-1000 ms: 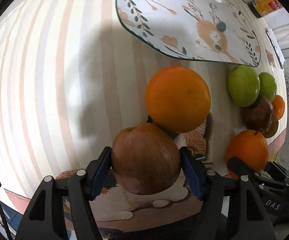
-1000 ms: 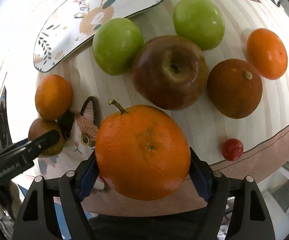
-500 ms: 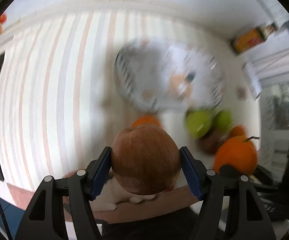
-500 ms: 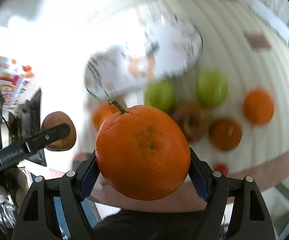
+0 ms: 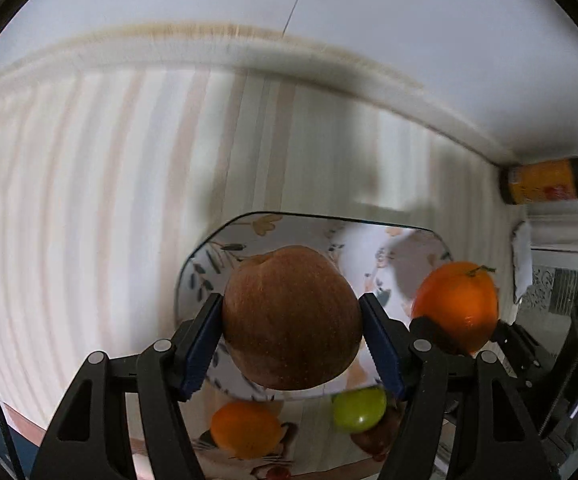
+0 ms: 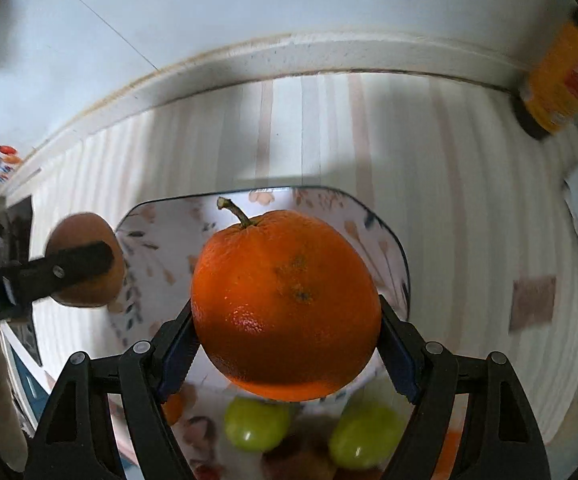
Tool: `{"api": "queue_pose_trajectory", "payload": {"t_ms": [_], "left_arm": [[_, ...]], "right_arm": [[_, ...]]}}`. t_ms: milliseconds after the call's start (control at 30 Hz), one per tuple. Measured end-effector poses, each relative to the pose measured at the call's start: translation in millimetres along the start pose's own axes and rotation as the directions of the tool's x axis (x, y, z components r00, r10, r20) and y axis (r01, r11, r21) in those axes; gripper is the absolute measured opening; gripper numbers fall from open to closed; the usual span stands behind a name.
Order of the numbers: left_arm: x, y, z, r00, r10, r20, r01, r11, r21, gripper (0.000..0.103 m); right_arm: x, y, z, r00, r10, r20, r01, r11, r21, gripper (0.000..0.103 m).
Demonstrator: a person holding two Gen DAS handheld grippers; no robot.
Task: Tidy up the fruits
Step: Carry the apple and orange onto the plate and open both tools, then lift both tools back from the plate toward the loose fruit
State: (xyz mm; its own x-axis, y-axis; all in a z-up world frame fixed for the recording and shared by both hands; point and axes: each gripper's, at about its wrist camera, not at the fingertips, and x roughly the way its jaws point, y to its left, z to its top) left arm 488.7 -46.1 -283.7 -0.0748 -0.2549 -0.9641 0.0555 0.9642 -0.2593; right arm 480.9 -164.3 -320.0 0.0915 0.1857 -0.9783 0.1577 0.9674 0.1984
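My left gripper (image 5: 291,340) is shut on a brown-red apple (image 5: 291,316) and holds it in the air over the near edge of the patterned plate (image 5: 329,236). My right gripper (image 6: 285,340) is shut on a large orange with a stem (image 6: 285,304), also above the plate (image 6: 161,248). The orange shows at the right of the left wrist view (image 5: 455,304); the apple shows at the left of the right wrist view (image 6: 85,264). Below on the table lie a small orange (image 5: 245,428) and green apples (image 6: 255,424) (image 6: 363,436).
A striped tablecloth (image 5: 89,200) covers the table up to the white wall. An orange-labelled bottle (image 5: 541,180) lies at the far right corner. A cat picture mat (image 5: 257,464) is under the loose fruit near me.
Both grippers have lifted with their fruit and moved forward over the plate. The loose fruit on the table has dropped to the bottom of both views.
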Motion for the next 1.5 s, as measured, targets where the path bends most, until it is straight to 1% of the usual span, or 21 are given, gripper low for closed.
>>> {"api": "queue_pose_trajectory", "payload": {"t_ms": [33,67,133,233,300,367,467,533,567,600,667,733,767,900,1033,1067,1133,1233,1300,1433,1500], "left_arm": [[10.7,4.9,3.5,1.000,0.010,-0.021,-0.010,1.000,-0.019,0.066],[11.5,5.3,1.9,0.999,0.015,-0.031,-0.016,0.999,-0.031,0.066],[18.9,13.1,2.3,0.999,0.023,-0.045,-0.026,0.998,-0.064,0.066],[25.4,16.7,3.0,0.997,0.023,-0.067,-0.029,0.996,-0.084,0.066],[30.6,19.3,1.5,0.996,0.012,-0.087,-0.021,0.995,-0.101,0.066],[29.2,23.3,1.7,0.997,0.005,-0.077,-0.015,0.992,-0.126,0.066],[28.8,29.5,3.7,0.996,0.001,-0.090,-0.014,0.989,-0.151,0.066],[27.9,31.7,6.6,0.995,0.000,-0.096,-0.016,0.987,-0.158,0.066],[27.1,32.2,6.7,0.995,0.003,-0.097,-0.018,0.988,-0.155,0.067],[25.2,31.5,7.2,0.996,0.005,-0.093,-0.019,0.988,-0.153,0.068],[17.2,30.3,8.5,0.997,-0.001,-0.077,-0.009,0.991,-0.135,0.084],[6.0,28.7,9.3,0.999,0.009,-0.053,-0.014,0.994,-0.109,0.091],[0.5,28.3,7.6,0.999,0.025,-0.038,-0.029,0.995,-0.097,0.091],[-16.5,26.1,-3.4,0.999,0.033,0.004,-0.033,0.997,-0.074,0.091],[-40.1,23.3,-29.1,0.991,0.104,0.083,-0.101,0.994,-0.043,0.091],[-44.7,23.1,-34.5,0.989,0.115,0.096,-0.112,0.993,-0.035,0.091],[-55.2,21.3,-51.6,0.980,0.151,0.131,-0.149,0.988,-0.023,0.091],[-71.6,14.8,-78.0,0.965,0.187,0.183,-0.191,0.982,0.006,0.091],[-85.1,14.1,-98.3,0.953,0.208,0.221,-0.217,0.976,0.019,0.091],[-107.0,10.4,-128.8,0.934,0.216,0.285,-0.232,0.973,0.022,0.091],[-119.6,8.4,-143.7,0.929,0.205,0.309,-0.224,0.974,0.025,0.091]], "right_arm": [[7.0,0.4,5.9,1.000,-0.009,-0.010,0.009,1.000,-0.011,0.082],[15.6,-0.2,13.5,1.000,-0.017,-0.022,0.016,1.000,-0.022,0.082],[24.8,-0.7,19.1,0.999,-0.030,-0.034,0.028,0.999,-0.040,0.082],[39.0,-0.1,25.2,0.997,-0.047,-0.054,0.043,0.997,-0.070,0.082],[45.8,-0.5,26.1,0.997,-0.044,-0.071,0.038,0.996,-0.084,0.083],[46.4,-2.8,28.6,0.997,-0.040,-0.060,0.034,0.995,-0.098,0.083],[44.7,-12.1,31.8,0.997,-0.010,-0.080,0.004,0.997,-0.075,0.084],[42.2,-20.5,33.8,0.996,0.012,-0.088,-0.017,0.998,-0.053,0.088],[38.9,-22.0,29.7,0.996,0.020,-0.085,-0.024,0.999,-0.045,0.094],[35.6,-25.4,30.0,0.996,0.025,-0.082,-0.028,0.999,-0.036,0.095],[22.6,-31.5,31.5,0.997,0.046,-0.067,-0.048,0.999,-0.024,0.095],[10.5,-36.0,31.6,0.997,0.048,-0.054,-0.049,0.999,-0.021,0.095],[3.9,-39.0,30.5,0.998,0.044,-0.046,-0.045,0.999,-0.016,0.095],[-14.4,-51.9,15.2,0.999,0.024,-0.033,-0.024,1.000,-0.008,0.095],[-39.5,-53.0,-17.8,1.000,-0.011,-0.027,0.011,1.000,-0.004,0.095],[-36.6,-40.8,-19.6,0.999,-0.024,-0.022,0.024,1.000,-0.004,0.095],[-48.5,-41.6,-34.0,0.999,-0.051,-0.001,0.051,0.999,-0.003,0.095],[-63.2,-35.3,-53.9,0.998,-0.054,0.026,0.054,0.999,0.005,0.095],[-66.3,-21.1,-62.6,0.998,-0.051,0.045,0.051,0.999,0.000,0.095],[-89.7,-5.8,-87.9,0.992,-0.067,0.107,0.068,0.998,-0.009,0.095],[-106.9,-0.7,-101.5,0.989,-0.063,0.133,0.066,0.998,-0.013,0.095]]}}
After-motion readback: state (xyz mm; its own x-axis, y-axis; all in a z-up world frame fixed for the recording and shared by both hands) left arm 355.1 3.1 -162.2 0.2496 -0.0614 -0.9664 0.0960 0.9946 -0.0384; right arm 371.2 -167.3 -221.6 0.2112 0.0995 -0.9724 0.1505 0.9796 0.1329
